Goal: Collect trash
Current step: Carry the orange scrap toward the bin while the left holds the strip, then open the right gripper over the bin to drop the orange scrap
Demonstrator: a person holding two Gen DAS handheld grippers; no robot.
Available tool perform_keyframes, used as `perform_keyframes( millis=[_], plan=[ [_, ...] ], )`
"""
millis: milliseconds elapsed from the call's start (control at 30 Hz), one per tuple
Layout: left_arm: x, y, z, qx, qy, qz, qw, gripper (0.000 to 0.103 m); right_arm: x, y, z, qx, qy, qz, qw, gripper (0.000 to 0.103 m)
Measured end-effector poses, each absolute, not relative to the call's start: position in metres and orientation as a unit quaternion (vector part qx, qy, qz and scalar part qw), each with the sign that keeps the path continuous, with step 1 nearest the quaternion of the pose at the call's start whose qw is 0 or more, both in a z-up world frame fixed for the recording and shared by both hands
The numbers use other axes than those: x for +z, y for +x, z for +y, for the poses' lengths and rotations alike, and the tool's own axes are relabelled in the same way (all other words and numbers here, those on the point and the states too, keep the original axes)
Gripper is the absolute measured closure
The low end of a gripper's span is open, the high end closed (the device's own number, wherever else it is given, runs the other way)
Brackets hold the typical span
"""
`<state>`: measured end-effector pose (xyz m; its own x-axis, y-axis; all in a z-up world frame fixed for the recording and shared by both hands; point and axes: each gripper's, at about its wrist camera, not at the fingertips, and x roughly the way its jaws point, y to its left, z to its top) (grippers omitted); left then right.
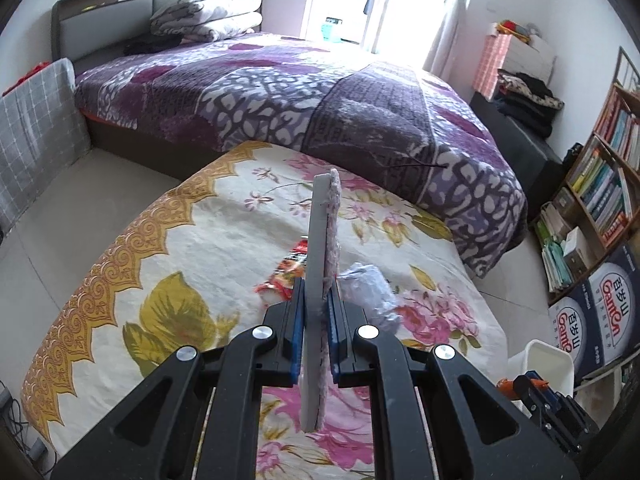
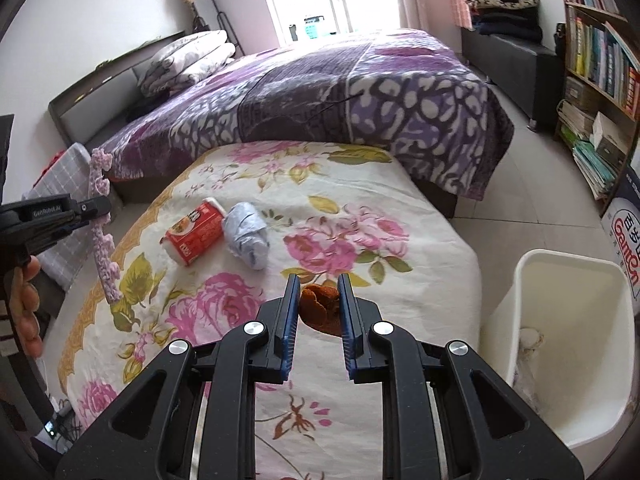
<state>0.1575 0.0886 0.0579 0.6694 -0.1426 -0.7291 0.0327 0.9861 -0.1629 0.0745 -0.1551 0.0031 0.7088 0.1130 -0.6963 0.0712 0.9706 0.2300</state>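
My left gripper (image 1: 318, 292) is shut on a flat grey strip with a pink fuzzy side (image 1: 322, 232), held on edge above the floral-clothed table (image 1: 200, 248). The right wrist view shows the same pink strip (image 2: 102, 232) at the far left, in the left gripper (image 2: 94, 206), with a hand under it. My right gripper (image 2: 319, 280) is shut on a crumpled orange-brown scrap (image 2: 320, 308) above the table's right part. A red-and-white packet (image 2: 196, 232) and a crumpled whitish wad (image 2: 246, 240) lie side by side on the cloth. A white bin (image 2: 576, 320) stands to the right of the table.
A bed with a purple patterned blanket (image 2: 340, 92) lies behind the table. A bookshelf (image 2: 600, 68) and printed cartons (image 1: 592, 312) line the right wall beyond the bin. A grey checked box (image 1: 36, 132) stands on the floor at left. A pale lump lies in the bin.
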Motion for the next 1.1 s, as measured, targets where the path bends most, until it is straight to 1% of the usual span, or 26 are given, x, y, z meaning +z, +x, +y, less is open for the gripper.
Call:
perform_keyframes(
  millis=[333, 967, 1067, 1100],
  plan=[
    [0.063, 0.151, 0.040, -0.079, -0.047, 0.400, 0.912, 0.093, 0.010, 0.060, -0.195, -0.017, 0.141, 0.370, 0.918, 0.085],
    [0.053, 0.126, -0.068, -0.157, 0.016, 0.405, 0.900, 0.093, 0.011, 0.027, -0.292, -0.122, 0.198, 0.361, 0.903, 0.084],
    [0.050, 0.119, -0.086, -0.173, 0.026, 0.407, 0.897, 0.093, 0.009, 0.020, -0.310, -0.143, 0.210, 0.362, 0.897, 0.084],
    [0.050, 0.117, -0.092, -0.177, 0.028, 0.408, 0.895, 0.093, 0.008, 0.018, -0.315, -0.149, 0.214, 0.363, 0.895, 0.082]
  ],
)
